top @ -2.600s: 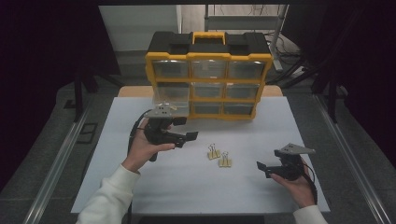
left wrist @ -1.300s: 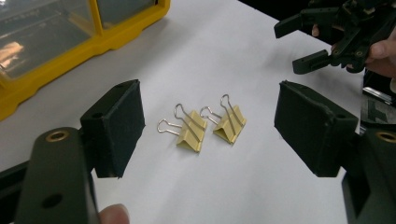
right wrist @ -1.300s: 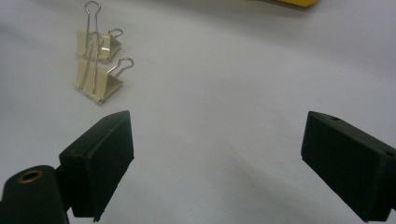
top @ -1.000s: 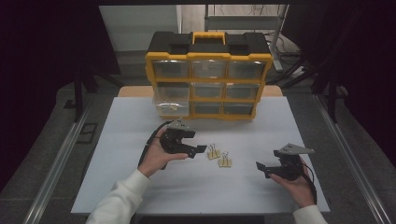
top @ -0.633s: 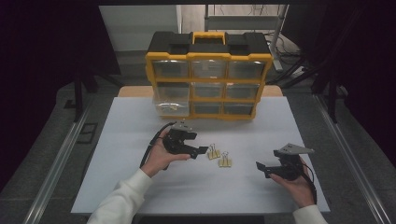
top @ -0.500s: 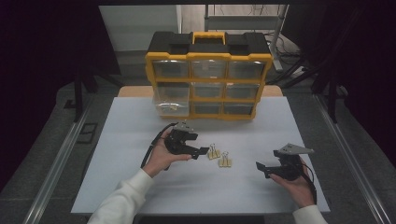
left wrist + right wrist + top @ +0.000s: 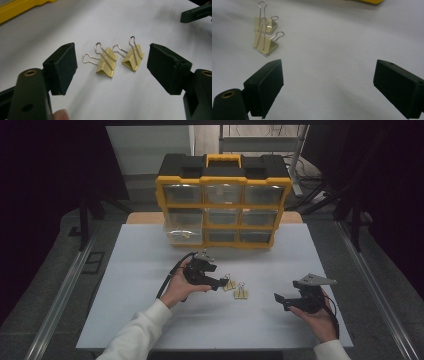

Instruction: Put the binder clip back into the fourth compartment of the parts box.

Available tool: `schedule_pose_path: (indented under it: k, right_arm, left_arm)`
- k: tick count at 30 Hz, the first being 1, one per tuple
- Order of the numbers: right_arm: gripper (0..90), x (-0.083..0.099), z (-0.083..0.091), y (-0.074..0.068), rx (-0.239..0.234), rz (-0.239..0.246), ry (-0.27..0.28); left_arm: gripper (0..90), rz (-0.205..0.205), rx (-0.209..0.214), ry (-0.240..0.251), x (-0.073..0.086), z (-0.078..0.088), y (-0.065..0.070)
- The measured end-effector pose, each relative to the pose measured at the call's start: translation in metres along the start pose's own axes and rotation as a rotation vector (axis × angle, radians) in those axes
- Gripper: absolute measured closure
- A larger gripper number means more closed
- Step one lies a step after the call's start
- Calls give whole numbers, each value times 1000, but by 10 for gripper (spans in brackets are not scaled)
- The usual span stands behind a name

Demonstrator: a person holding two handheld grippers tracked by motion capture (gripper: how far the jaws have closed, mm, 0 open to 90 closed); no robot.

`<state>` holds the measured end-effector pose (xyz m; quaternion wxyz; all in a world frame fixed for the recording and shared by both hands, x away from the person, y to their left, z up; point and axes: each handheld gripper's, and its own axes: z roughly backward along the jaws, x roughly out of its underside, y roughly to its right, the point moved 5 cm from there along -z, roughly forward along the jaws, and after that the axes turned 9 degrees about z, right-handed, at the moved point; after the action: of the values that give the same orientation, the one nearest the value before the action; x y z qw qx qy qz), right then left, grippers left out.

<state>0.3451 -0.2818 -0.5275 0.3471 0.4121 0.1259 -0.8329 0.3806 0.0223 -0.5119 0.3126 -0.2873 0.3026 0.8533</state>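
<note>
Two yellow binder clips lie side by side on the white table top: one (image 7: 229, 284) (image 7: 107, 61) nearer my left gripper, the other (image 7: 241, 292) (image 7: 133, 58) to its right. Both clips also appear in the right gripper view, one (image 7: 265, 42) in front of the other (image 7: 265, 24). My left gripper (image 7: 220, 282) (image 7: 112, 66) is open, its jaws wide apart just short of the clips, touching neither. My right gripper (image 7: 278, 299) (image 7: 328, 83) is open too, with bare table between its jaws, well right of the clips.
A yellow and black drawer organiser (image 7: 223, 200) stands upright at the back of the white table top (image 7: 150, 270), its clear drawers facing me; one lower left drawer (image 7: 183, 235) sticks out. Dark floor and metal rails (image 7: 65, 285) flank the table.
My left gripper has moved right and down toward the two clips, its jaws still wide apart. The right gripper and the clips have stayed where they were.
</note>
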Motion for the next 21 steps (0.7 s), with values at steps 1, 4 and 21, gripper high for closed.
schedule_pose_path:
  k: [1,4,21]
  right_arm:
    - [97,0,0,0,-1,0,0]
    - [97,0,0,0,-2,-1,2]
    - [96,0,0,0,-5,1,1]
  left_arm:
    - [240,0,-1,-3,-1,-1,-1]
    - [242,13,-5,-9,-2,-5,-4]
    - [256,42,-16,-58,-7,-29,-14]
